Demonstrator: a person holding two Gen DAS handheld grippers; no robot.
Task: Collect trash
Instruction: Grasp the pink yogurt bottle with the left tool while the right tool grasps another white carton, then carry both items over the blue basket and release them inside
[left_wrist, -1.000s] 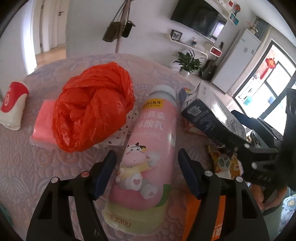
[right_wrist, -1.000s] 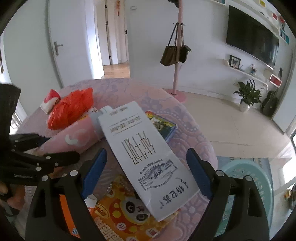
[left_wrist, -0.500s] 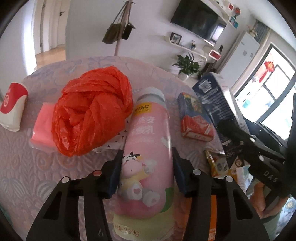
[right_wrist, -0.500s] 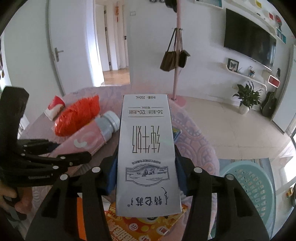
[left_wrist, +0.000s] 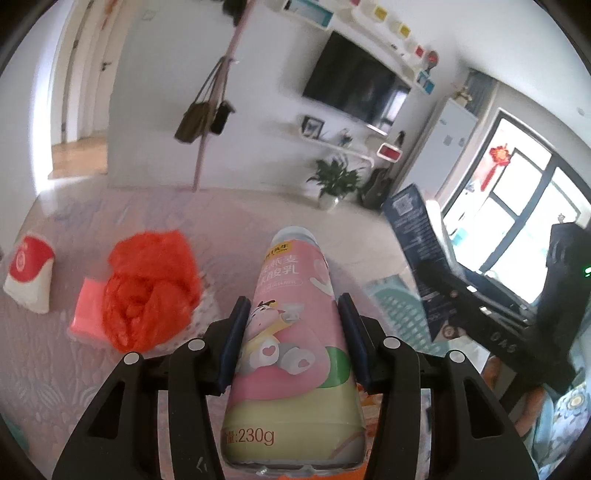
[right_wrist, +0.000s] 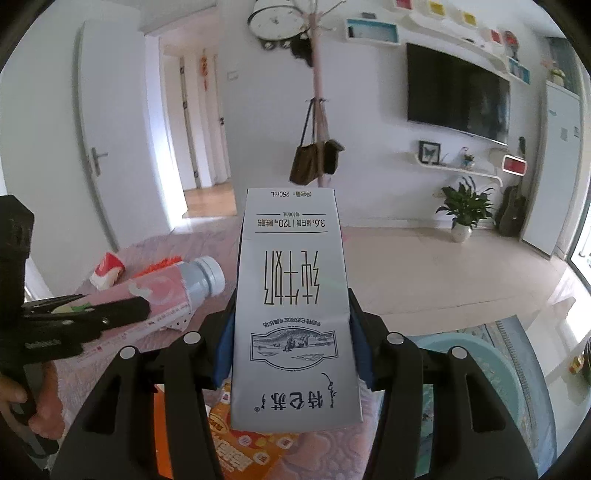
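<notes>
Above the table (left_wrist: 44, 369): keep left gripper (left_wrist: 291, 332) clamped on yogurt bottle (left_wrist: 295, 332), right gripper (right_wrist: 291, 332) clamped on milk carton (right_wrist: 293, 295); carry level toward basket (right_wrist: 480, 369).

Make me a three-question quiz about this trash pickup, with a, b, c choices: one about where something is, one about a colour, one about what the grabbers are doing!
1. Where is the crumpled bag?
a) on the table, left of the bottle
b) inside the basket
c) hanging on the coat stand

2. What colour is the crumpled bag?
a) blue
b) red-orange
c) green

3. What is the right gripper doing?
a) hanging open and empty
b) holding a spoon
c) clamped on the milk carton

Answers:
1 a: the crumpled bag lies on the table, left of the pink yogurt bottle that the left gripper holds.
2 b: its plastic is bright red-orange.
3 c: the right gripper has both fingers against the sides of the milk carton.
</notes>
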